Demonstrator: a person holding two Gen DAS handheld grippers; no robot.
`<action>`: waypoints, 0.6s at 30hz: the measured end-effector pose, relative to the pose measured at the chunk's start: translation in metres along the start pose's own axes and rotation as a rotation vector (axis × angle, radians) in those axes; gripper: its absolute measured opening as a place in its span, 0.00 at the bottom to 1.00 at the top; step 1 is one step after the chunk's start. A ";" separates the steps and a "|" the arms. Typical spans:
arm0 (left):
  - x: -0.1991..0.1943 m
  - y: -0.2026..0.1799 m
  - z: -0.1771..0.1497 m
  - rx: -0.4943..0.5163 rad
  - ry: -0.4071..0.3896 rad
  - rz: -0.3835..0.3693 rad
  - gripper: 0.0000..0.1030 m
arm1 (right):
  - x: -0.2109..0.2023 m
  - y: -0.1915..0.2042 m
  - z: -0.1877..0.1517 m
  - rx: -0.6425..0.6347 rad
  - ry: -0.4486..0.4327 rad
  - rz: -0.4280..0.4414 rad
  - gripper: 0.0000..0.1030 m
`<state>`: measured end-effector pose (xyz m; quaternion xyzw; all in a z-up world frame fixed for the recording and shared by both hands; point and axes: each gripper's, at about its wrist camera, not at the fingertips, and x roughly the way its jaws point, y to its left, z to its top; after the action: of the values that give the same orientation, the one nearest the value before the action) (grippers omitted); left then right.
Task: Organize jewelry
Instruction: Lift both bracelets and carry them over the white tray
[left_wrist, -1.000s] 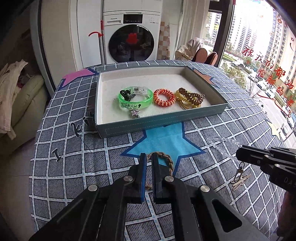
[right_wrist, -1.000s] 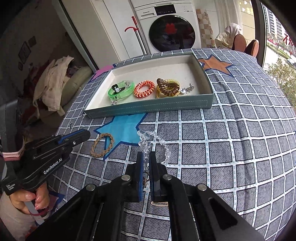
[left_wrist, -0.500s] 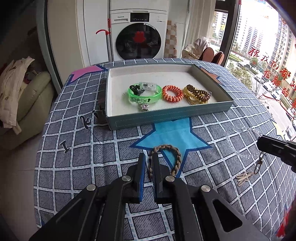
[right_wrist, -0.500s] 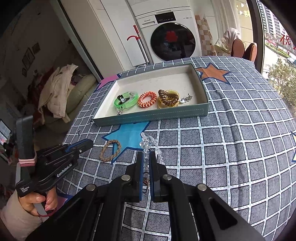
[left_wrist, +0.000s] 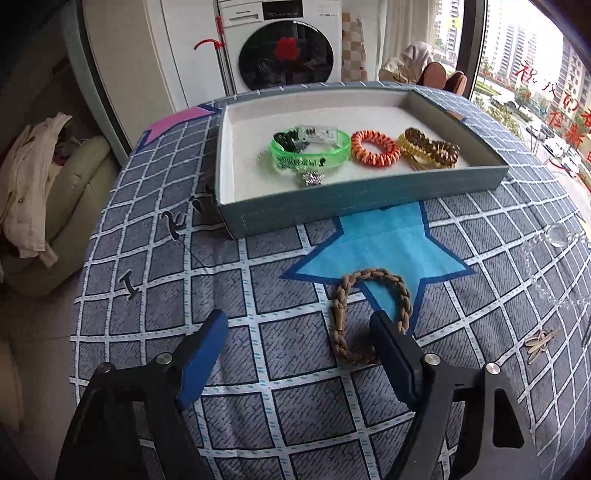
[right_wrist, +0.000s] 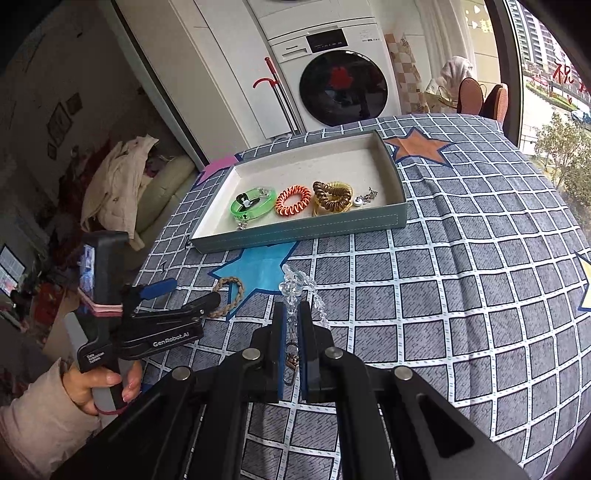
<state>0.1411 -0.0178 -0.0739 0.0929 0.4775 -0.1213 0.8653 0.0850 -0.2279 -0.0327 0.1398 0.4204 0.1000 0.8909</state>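
Your left claw (left_wrist: 299, 330) stands wide open, low over the bench (left_wrist: 147, 280) covered in a grey checked cloth. Its right finger (left_wrist: 391, 347) overlaps the near part of the brown braided cord bracelet (left_wrist: 369, 314), which lies on the blue star patch (left_wrist: 388, 251). Your right claw (right_wrist: 291, 332) is closed on a clear beaded crystal bracelet (right_wrist: 295, 291), its loop hanging ahead of the fingertips. At the far side sits the shallow teal rectangular tray (right_wrist: 306, 230), holding a translucent green bangle (left_wrist: 310, 151), an orange coiled hair tie (left_wrist: 375, 148) and a brown-and-yellow coiled tie (left_wrist: 430, 149), left to right.
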 end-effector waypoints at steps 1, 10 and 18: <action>-0.002 -0.002 -0.001 0.009 -0.014 -0.010 0.84 | 0.000 0.000 0.000 0.002 -0.001 0.000 0.06; -0.015 -0.021 -0.005 0.064 0.000 -0.166 0.24 | -0.003 0.000 0.000 0.004 -0.008 0.000 0.06; -0.040 -0.013 -0.003 -0.007 -0.056 -0.218 0.24 | -0.008 0.000 0.003 0.004 -0.021 -0.003 0.06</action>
<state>0.1143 -0.0242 -0.0427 0.0337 0.4609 -0.2155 0.8602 0.0826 -0.2306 -0.0247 0.1422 0.4115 0.0963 0.8951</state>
